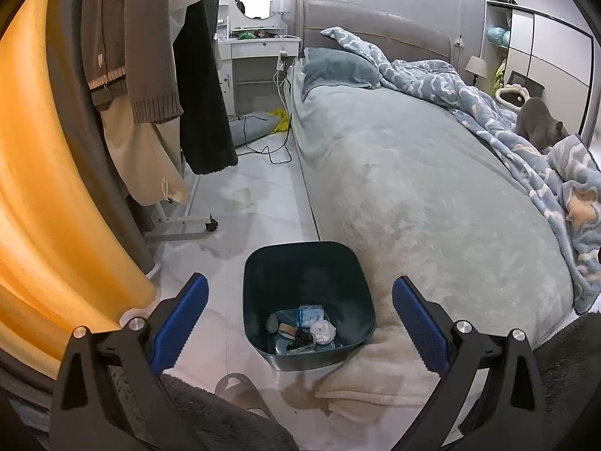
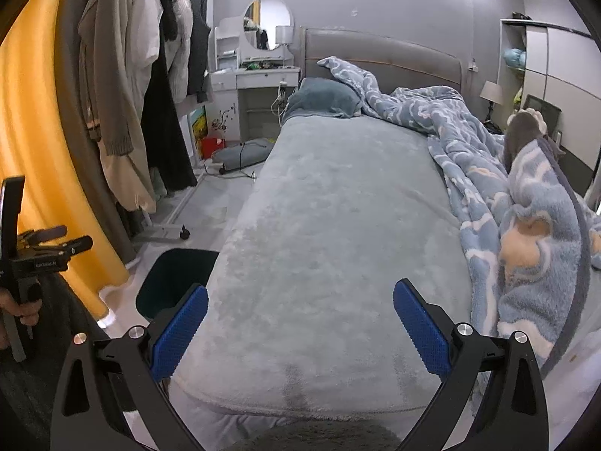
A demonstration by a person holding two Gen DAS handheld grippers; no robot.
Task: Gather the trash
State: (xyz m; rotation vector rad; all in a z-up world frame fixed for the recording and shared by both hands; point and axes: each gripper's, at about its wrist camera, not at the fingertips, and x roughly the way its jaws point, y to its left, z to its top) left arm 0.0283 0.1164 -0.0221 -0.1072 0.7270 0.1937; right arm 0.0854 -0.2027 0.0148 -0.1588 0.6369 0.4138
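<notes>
Bedroom scene. Bed with a grey-green fleece cover fills the middle and right of both views, headboard at the far end. Blue patterned blanket bunched along the right side of the bed; grey cat stands on it, far right. Teal pillow at the far end by the headboard. Orange curtain runs down the left edge. Clothes rack with hanging coats and sweaters stands left, on wheels, on the pale floor. White vanity with a round mirror sits far left of the headboard, cables trailing on the floor below it.

Trash bin, dark teal, stands on the floor touching the near left corner of the bed. Inside it, at the bottom: crumpled white tissue, a blue-white packet, other small dark scraps, hard to tell what.

Left gripper hangs above the bin, blue pads wide apart, nothing between them. Right gripper is over the near end of the bed, pads also spread wide, holding nothing. In the right wrist view a hand grips the left gripper's handle at the far left edge. A slipper shows on the floor near the bin.
</notes>
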